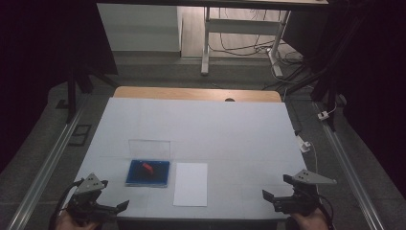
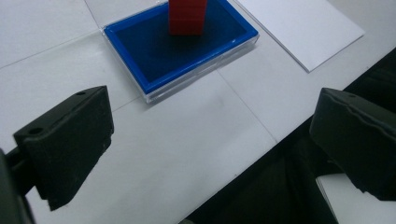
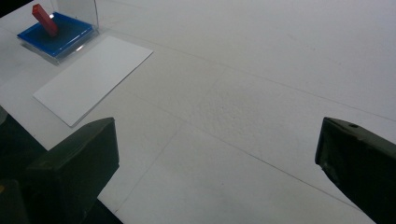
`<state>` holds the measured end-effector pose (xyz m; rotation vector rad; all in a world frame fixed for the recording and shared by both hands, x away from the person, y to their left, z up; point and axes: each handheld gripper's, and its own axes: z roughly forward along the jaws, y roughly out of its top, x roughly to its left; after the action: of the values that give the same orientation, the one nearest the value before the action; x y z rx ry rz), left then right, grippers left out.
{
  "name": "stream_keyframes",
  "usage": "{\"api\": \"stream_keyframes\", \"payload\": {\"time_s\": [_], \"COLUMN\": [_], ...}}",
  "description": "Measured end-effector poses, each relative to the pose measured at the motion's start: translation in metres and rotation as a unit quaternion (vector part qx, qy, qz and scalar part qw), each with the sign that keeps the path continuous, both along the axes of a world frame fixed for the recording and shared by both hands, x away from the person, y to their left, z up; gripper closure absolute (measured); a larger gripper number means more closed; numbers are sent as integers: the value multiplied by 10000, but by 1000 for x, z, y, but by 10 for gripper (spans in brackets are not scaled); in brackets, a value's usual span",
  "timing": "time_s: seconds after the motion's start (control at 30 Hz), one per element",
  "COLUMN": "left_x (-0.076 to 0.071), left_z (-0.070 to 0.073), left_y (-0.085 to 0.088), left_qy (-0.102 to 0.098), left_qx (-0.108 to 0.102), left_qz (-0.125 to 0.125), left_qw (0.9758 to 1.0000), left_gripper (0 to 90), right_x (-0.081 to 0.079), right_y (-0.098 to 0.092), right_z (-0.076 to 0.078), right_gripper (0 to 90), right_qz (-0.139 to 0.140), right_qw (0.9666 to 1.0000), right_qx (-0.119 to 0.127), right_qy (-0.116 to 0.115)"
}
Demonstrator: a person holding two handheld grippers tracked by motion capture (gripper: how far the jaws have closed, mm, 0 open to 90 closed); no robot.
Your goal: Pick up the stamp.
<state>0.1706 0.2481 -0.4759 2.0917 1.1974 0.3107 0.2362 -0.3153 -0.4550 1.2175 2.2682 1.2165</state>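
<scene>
Red block (image 2: 187, 16) stands tilted in the blue tray (image 1: 147, 173) of an open clear case, near the table's (image 1: 230, 129) front edge, just left of a white card (image 1: 191, 184). Both hands rest low at the near edge, well apart, one at each corner. Left tongs (image 1: 98, 207) point toward the tray, jaws wide apart, holding nothing. Right tongs (image 1: 277, 191) face inward over bare table, jaws likewise spread and empty.
</scene>
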Motion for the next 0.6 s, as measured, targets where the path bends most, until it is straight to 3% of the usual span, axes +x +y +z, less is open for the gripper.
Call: {"api": "stream_keyframes", "payload": {"time_s": [0.27, 0.6], "left_x": [0, 2], "left_z": [0, -1], "left_y": [3, 4], "left_qy": [37, 120], "left_qx": [-153, -137], "left_qz": [19, 78], "left_qw": [9999, 9998], "left_gripper": [4, 0], "right_x": [3, 4], "right_y": [0, 2], "right_z": [-1, -1], "right_gripper": [0, 0], "right_qz": [-2, 82], "right_qw": [9999, 9998], "right_qx": [22, -43], "right_qy": [110, 189]}}
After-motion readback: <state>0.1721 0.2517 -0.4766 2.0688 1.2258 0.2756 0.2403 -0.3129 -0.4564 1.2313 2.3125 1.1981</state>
